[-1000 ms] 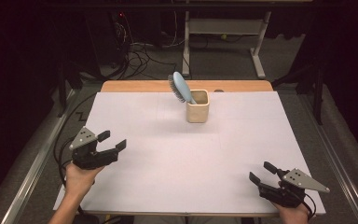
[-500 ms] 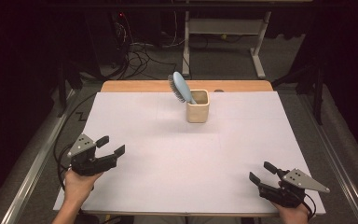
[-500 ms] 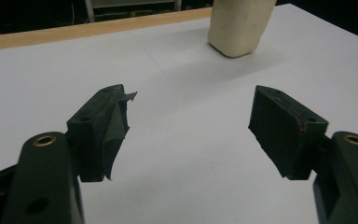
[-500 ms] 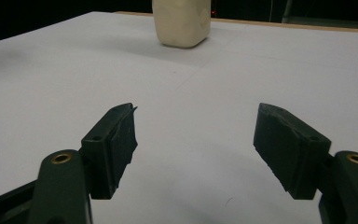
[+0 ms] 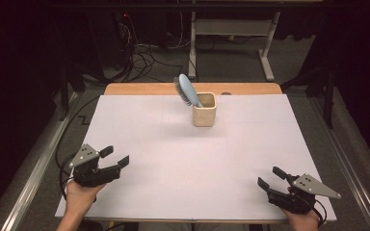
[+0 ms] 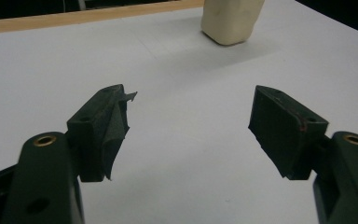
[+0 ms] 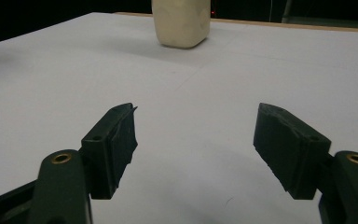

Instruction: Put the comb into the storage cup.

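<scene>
The tabletop [image 5: 188,163] was covered by a white sheet, with a strip of bare wood showing along its far edge. A cream cup [image 5: 204,109] stood upright near the far edge, roughly at the middle of the width, well apart from both hands. A light-blue hairbrush [image 5: 185,89] sat handle-down in the cup, its head leaning out to the left, bristles on the left-facing side.

Left tongs [image 5: 115,158] were held low over the near-left corner of the sheet, jaws spread, nothing between them. The left gripper view showed the cup ahead, up and to the right, with bare sheet between the pads.

Right tongs [image 5: 270,177] were held at the near-right corner, likewise released and empty, pointed toward the cup.
</scene>
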Tool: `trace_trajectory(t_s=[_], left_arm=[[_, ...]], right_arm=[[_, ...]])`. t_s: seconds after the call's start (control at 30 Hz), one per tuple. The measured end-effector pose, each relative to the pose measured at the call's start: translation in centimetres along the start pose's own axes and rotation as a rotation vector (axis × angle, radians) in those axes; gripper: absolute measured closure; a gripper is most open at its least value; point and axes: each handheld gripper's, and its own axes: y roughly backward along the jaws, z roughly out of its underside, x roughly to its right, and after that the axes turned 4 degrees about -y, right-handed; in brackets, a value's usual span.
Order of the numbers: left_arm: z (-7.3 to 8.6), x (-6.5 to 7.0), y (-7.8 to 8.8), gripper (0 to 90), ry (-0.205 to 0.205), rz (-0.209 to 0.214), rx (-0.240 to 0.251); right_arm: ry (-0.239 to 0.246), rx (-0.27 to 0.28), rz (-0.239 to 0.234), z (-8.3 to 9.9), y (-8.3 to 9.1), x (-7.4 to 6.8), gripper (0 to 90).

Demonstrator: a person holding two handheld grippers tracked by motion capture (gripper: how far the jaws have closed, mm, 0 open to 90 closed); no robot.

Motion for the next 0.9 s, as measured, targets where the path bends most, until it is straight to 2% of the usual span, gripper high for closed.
trace_trajectory(t_s=[0.9], left_arm=[[2.0, -0.3, -0.2, 28.6, 0.041, -0.02, -0.014]], right_arm=[[-0.001, 0.001, 0.001, 0.0, 0.1, 0.1, 30.2]])
